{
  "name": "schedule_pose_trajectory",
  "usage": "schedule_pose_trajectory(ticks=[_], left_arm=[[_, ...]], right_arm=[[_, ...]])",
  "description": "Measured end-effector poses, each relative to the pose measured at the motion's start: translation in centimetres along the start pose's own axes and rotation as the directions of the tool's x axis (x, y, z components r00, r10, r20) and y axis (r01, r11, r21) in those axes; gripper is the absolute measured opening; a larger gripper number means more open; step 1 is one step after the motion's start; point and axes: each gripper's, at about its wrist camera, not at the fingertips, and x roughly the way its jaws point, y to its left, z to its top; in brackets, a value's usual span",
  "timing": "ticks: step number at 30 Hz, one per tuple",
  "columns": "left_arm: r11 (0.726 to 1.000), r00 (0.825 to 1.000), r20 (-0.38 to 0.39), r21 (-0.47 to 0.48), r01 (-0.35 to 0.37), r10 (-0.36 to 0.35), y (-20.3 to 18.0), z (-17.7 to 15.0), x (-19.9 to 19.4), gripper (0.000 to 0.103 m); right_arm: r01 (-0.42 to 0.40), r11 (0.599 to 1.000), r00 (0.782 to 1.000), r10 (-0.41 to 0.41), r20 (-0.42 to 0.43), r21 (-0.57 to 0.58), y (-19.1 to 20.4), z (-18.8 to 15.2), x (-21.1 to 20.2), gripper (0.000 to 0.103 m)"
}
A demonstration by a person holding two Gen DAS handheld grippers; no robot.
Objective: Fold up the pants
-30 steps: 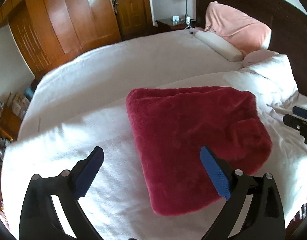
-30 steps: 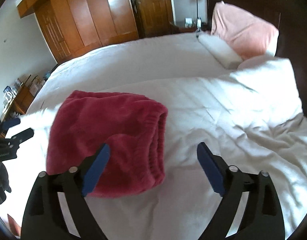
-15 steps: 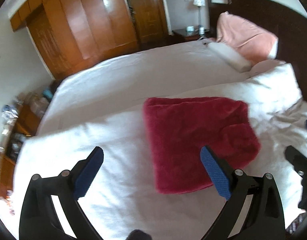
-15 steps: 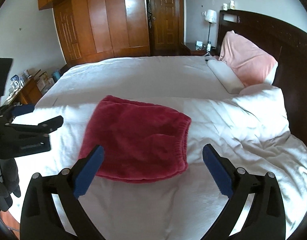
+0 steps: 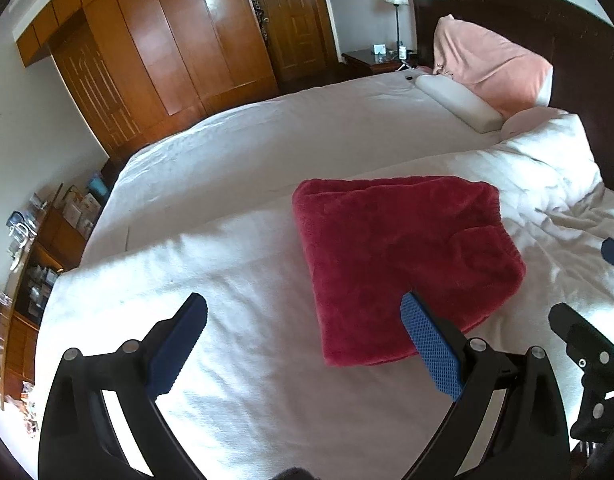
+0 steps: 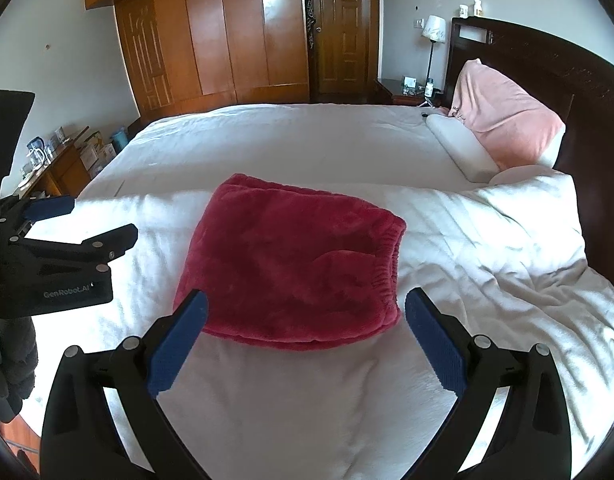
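Note:
The dark red fleece pants point(image 5: 399, 256) lie folded into a compact block on the white duvet point(image 5: 235, 280); they also show in the right wrist view point(image 6: 295, 264), with the elastic waistband on the right side. My left gripper point(image 5: 303, 344) is open and empty, held above the duvet in front and left of the pants. My right gripper point(image 6: 305, 340) is open and empty, held in front of the pants' near edge. The left gripper also shows at the left of the right wrist view point(image 6: 75, 224); the right gripper shows at the right edge of the left wrist view point(image 5: 587, 292).
A pink pillow point(image 6: 507, 128) and a white pillow point(image 6: 459, 148) lie against the dark headboard point(image 6: 547, 64). The duvet is rumpled at right point(image 6: 547, 248). Wooden wardrobes point(image 6: 211, 32) stand at the back; a cluttered side table point(image 6: 47, 168) stands left of the bed.
Both grippers have pulled back and up from the folded pants, which now look smaller and farther. The pants have not moved. Both grippers stay open.

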Motion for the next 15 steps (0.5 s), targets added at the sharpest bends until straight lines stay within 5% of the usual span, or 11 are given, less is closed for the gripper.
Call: schedule_pose_trajectory(ticks=[15], left_arm=[[0.999, 0.998, -0.066, -0.037, -0.019, 0.016, 2.8, -1.8, 1.8, 0.097]], right_arm=[[-0.008, 0.999, 0.998, 0.011, -0.068, 0.040, 1.3, -0.9, 2.3, 0.100]])
